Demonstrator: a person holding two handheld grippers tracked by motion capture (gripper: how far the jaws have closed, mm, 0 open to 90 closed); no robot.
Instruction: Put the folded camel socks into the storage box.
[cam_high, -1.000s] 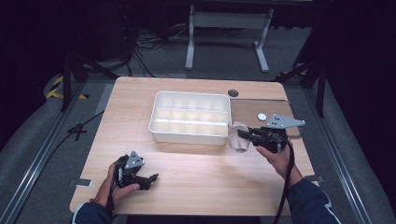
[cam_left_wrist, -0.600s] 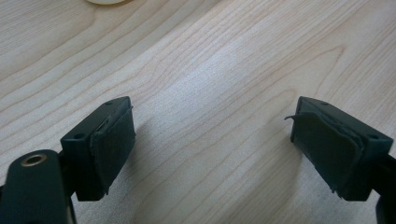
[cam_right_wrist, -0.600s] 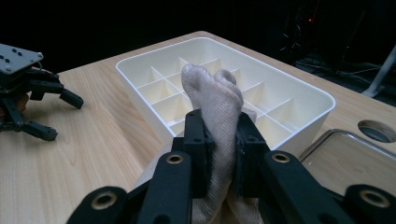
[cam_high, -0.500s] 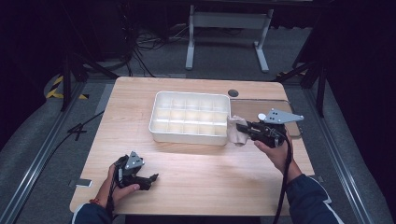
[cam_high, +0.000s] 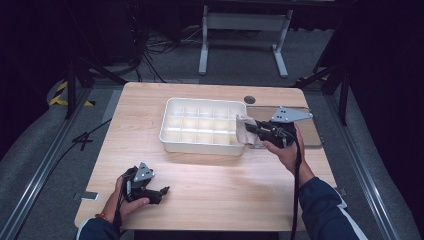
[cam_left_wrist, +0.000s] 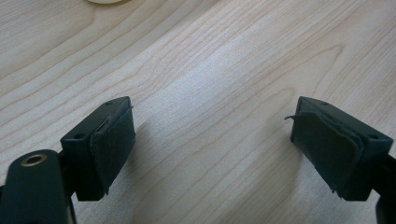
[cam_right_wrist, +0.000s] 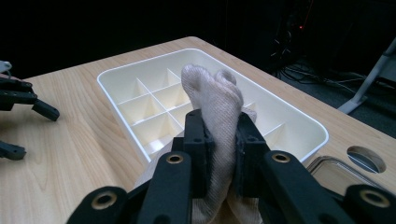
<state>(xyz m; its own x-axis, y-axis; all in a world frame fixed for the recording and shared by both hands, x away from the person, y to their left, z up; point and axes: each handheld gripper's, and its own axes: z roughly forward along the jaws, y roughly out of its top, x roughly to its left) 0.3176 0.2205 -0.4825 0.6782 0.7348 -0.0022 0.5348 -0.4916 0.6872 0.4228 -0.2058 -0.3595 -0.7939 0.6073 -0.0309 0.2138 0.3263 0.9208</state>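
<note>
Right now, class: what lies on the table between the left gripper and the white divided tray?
Only bare wood: the high view shows the left gripper, open, apart from the tray, with nothing between.

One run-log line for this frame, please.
right gripper: shut on cloth, over tray right end | left gripper: open, on table | tray cells: look empty
</note>
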